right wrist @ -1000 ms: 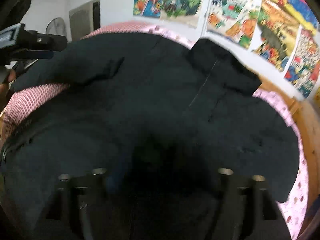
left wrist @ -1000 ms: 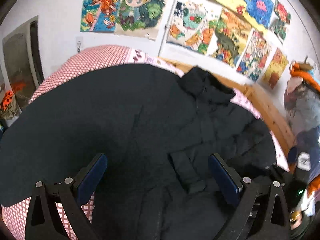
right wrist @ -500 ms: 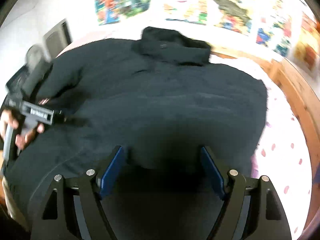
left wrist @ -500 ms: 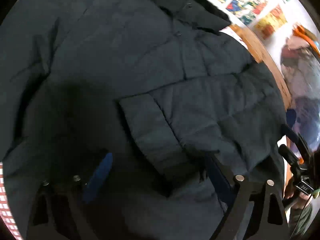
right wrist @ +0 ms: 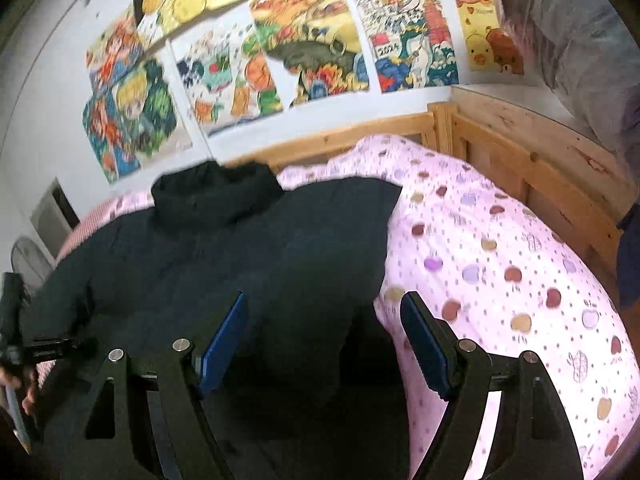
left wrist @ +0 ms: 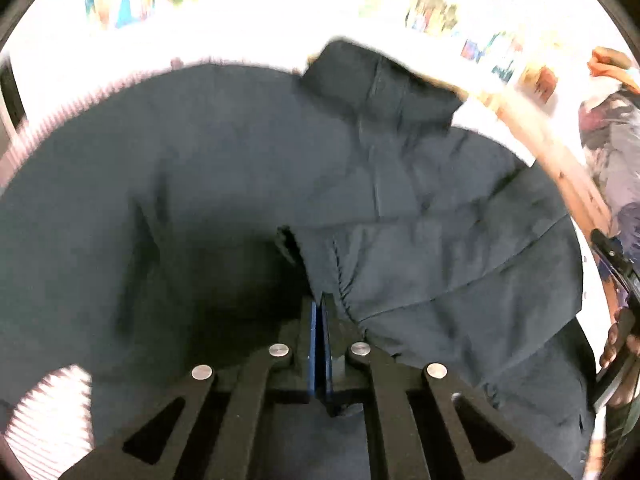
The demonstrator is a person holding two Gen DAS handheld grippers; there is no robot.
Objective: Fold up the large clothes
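Note:
A large dark navy padded jacket lies spread on the bed, collar toward the wall. My left gripper is shut on the cuff of the jacket's sleeve, which lies folded across the body. In the right wrist view the same jacket covers the left of the bed. My right gripper is open and empty above the jacket's right edge, near the bare sheet. The left gripper also shows in the right wrist view at the far left.
The bed has a pink apple-print sheet and a wooden frame along the wall and right side. Colourful posters cover the wall. Bagged clothes hang at the upper right.
My left gripper has closed on the sleeve cuff; it was open before. My right gripper has moved right to the jacket's edge and stays open.

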